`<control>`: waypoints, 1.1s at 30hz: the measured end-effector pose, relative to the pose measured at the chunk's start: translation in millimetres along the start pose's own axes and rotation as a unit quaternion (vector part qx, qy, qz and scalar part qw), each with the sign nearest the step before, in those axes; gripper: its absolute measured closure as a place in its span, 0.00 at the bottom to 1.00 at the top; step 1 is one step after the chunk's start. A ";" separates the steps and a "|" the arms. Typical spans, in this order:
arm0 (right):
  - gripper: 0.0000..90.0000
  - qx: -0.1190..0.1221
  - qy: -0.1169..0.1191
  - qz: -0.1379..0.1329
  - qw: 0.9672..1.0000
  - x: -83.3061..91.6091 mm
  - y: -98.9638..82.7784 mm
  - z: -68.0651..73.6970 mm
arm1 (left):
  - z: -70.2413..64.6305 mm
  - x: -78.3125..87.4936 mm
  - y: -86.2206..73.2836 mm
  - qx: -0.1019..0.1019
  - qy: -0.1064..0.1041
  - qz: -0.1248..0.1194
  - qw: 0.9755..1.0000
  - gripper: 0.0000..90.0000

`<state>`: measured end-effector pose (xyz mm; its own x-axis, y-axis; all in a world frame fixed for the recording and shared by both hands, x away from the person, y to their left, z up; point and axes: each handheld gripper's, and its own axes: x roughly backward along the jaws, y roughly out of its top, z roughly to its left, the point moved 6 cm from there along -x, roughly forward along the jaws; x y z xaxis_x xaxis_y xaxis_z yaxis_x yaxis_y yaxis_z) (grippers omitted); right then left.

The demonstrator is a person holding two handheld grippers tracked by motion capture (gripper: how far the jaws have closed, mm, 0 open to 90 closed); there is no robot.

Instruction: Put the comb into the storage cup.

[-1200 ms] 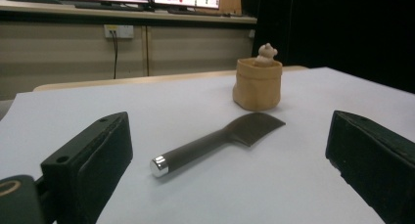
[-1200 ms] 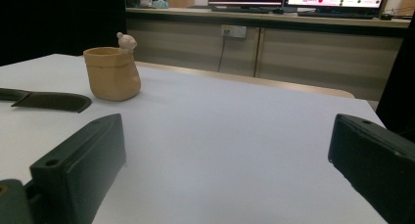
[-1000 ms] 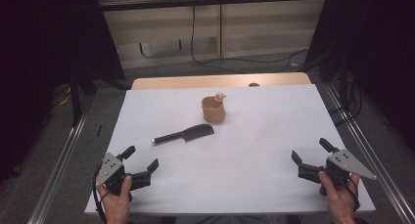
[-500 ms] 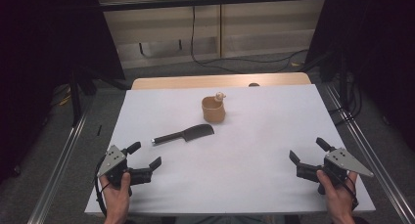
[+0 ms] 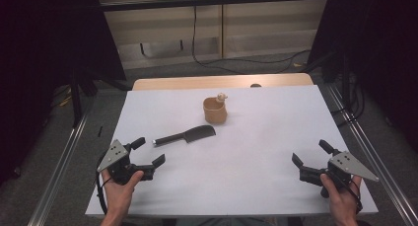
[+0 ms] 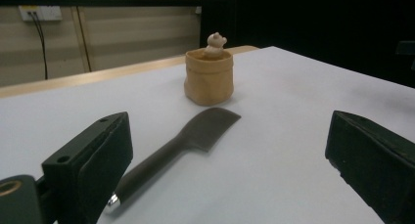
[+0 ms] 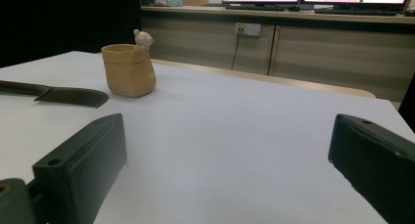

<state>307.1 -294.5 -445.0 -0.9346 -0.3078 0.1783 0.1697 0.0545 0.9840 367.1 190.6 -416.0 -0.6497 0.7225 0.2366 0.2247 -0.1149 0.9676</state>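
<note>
Left claw (image 5: pixel 149 153): black two-jaw gripper with a grey three-cornered top plate, held in the person's left hand (image 5: pixel 120 189) near the front left corner of the white tabletop (image 5: pixel 256 152). Jaws spread wide, nothing between them.

Right claw (image 5: pixel 311 154): matching black gripper, held in the person's right hand (image 5: pixel 341 199) near the front right corner. Jaws spread wide, holding nothing.

Dark flat comb with a long handle (image 6: pixel 176 148): lies flat on the white surface just ahead of the left claw, handle end toward it, toothed end pointing away. Well apart from the right claw, ahead and to its left.

Small tan sack-shaped pot with a pale bear figure at its rim (image 5: pixel 215 109): stands upright beyond the comb, near its toothed end but apart from it.
</note>
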 end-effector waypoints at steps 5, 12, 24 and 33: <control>0.00 -0.001 0.001 0.002 1.000 -0.3 -0.4 0.8 | 2.2 -6.8 9.2 0.001 -0.014 -0.010 1.000 0.06; 0.00 -0.002 0.003 0.001 1.000 -0.7 -0.3 1.4 | 14.8 -13.9 14.2 0.009 -0.015 -0.001 1.000 0.03; 0.00 -0.003 0.006 0.003 1.000 -2.6 -0.7 2.0 | 31.2 -30.6 18.8 0.003 -0.004 0.039 0.999 0.05; 0.00 -0.001 0.012 0.006 1.000 -4.2 -1.4 3.2 | 29.5 -40.7 29.2 0.029 -0.070 0.050 0.996 0.05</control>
<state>309.8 -290.2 -447.1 -0.9249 -0.3289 0.1908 0.1822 0.0569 0.9816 421.6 178.0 -400.0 -0.5153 0.7979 0.3129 0.3269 -0.1545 0.9323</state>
